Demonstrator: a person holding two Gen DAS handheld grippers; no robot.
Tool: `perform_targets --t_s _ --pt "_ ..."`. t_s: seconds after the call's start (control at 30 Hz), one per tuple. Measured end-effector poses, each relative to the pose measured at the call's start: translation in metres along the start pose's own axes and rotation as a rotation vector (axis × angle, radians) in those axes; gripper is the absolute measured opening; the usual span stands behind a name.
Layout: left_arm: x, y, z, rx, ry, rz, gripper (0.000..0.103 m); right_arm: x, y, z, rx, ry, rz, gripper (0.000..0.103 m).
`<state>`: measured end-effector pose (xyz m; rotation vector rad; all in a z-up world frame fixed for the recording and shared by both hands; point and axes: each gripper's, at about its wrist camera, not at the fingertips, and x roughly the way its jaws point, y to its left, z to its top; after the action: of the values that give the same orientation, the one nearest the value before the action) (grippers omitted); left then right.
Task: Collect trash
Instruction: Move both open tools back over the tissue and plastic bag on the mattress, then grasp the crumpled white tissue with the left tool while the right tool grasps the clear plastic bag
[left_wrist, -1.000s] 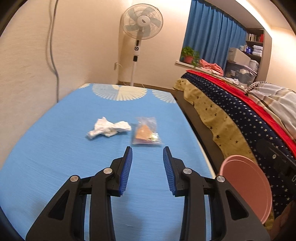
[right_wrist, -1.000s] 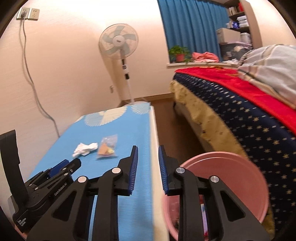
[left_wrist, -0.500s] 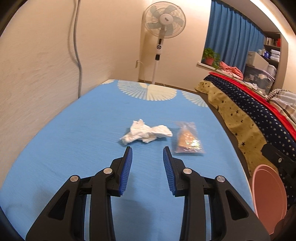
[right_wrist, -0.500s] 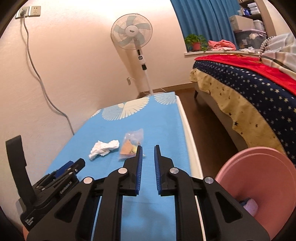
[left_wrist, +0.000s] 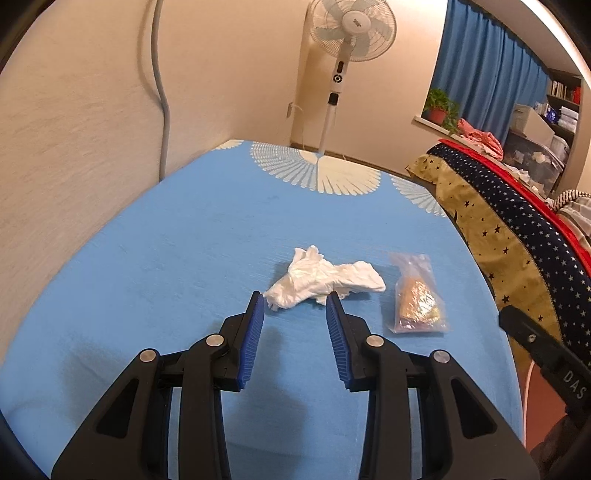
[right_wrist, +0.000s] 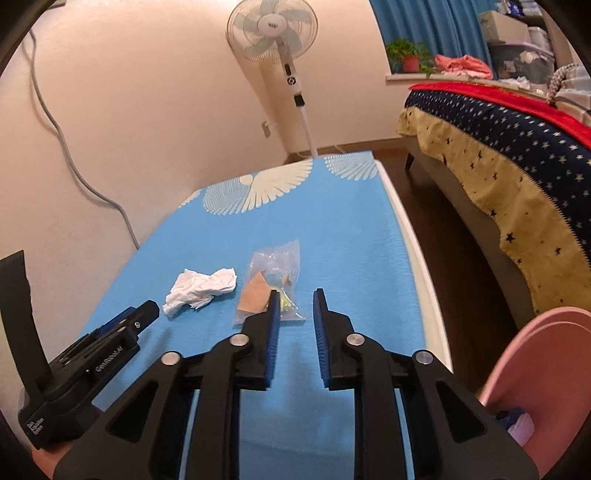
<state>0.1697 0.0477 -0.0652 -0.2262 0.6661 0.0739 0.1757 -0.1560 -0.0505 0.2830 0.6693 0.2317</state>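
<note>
A standing fan (white) stands beyond the blue table, beside blue curtains.

Both grippers' jaws opening, empty.

White crumpled tissue, blue white-feather-patterned tablecloth, pink bin

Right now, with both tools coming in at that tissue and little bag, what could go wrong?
The left tool, opening with nothing between its pads, meets only one end of the crumpled tissue; the tissue may slide or trail. The right tool, also opening and empty, sits slightly right of the clear bag, whose slick plastic could slip away. The pink bin stands beyond the table edge, so drops land on the floor.
</note>
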Motion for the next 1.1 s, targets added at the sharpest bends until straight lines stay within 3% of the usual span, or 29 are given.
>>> perform_targets --t_s 0.07,0.2,0.53,0.6,0.77,0.87,1.1 --pt "0.006 -0.001 0.003 0.004 0.014 0.005 0.045 0.013 -0.002 0.003 0.007 0.032 0.022 0.036" --pt "0.016 -0.003 0.006 0.014 0.034 0.012 0.05 0.033 -0.002 0.004 0.009 0.085 0.035 0.038" --pt "0.038 -0.002 0.01 0.003 0.107 0.015 0.051 0.066 0.0 0.002 0.008 0.182 0.055 0.038" --pt "0.043 -0.003 0.009 0.007 0.133 0.013 0.05 0.069 0.0 0.002 0.009 0.199 0.06 0.033" --pt "0.049 -0.002 0.007 0.01 0.176 -0.013 0.02 0.069 0.001 0.0 0.0 0.209 0.086 0.003" --pt "0.047 -0.001 0.006 0.011 0.171 -0.026 0.009 0.063 0.003 -0.001 -0.012 0.194 0.091 0.001" --pt "0.029 -0.003 0.003 0.015 0.15 -0.034 0.007 0.039 0.006 0.0 -0.035 0.162 0.067 0.0"
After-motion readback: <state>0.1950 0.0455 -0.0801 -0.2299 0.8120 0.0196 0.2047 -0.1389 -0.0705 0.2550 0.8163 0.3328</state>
